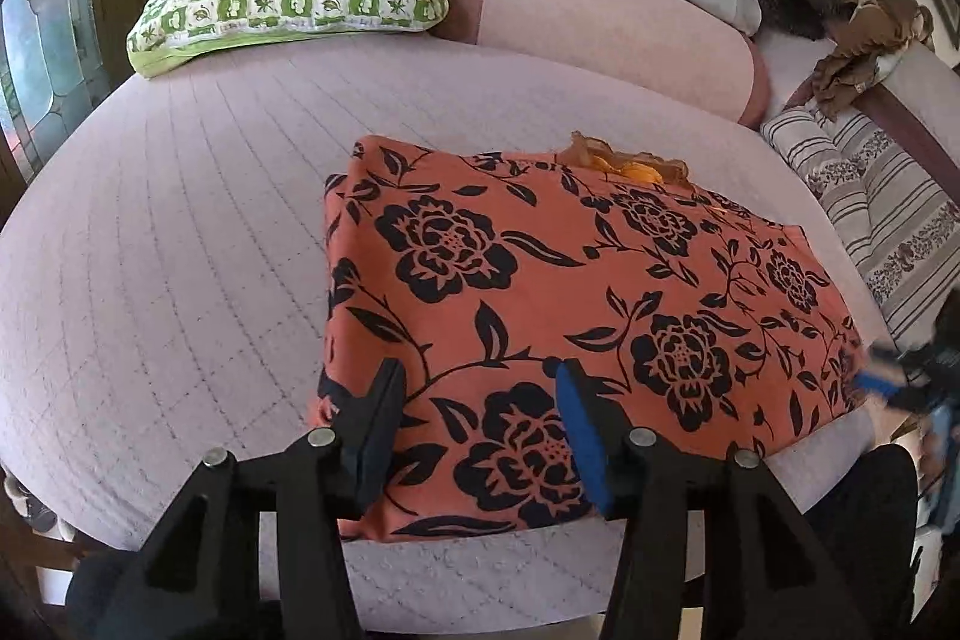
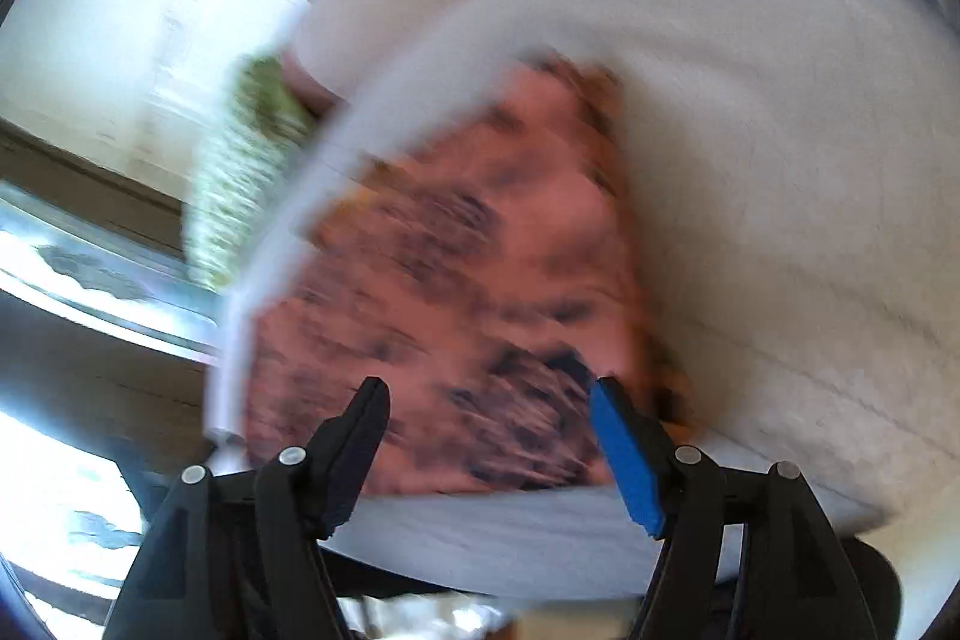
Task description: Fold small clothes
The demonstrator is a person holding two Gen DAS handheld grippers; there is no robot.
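Beneath both parted tongs, left (image 1: 477,394) and right (image 2: 489,415), lies the folded floral cloth (image 1: 540,292).

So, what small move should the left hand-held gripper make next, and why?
Probably lower the left hand-held gripper and close it on the near edge of the orange floral garment. Its jaws are open and hold nothing, and the garment lies flat on the bed, only partly folded. The right view is too blurred to guide more.

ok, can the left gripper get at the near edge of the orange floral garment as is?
Probably yes. The left gripper hangs with its jaws open right over the near edge of the orange floral garment, which lies flat on the bed. Nothing sits between the jaws and the cloth.
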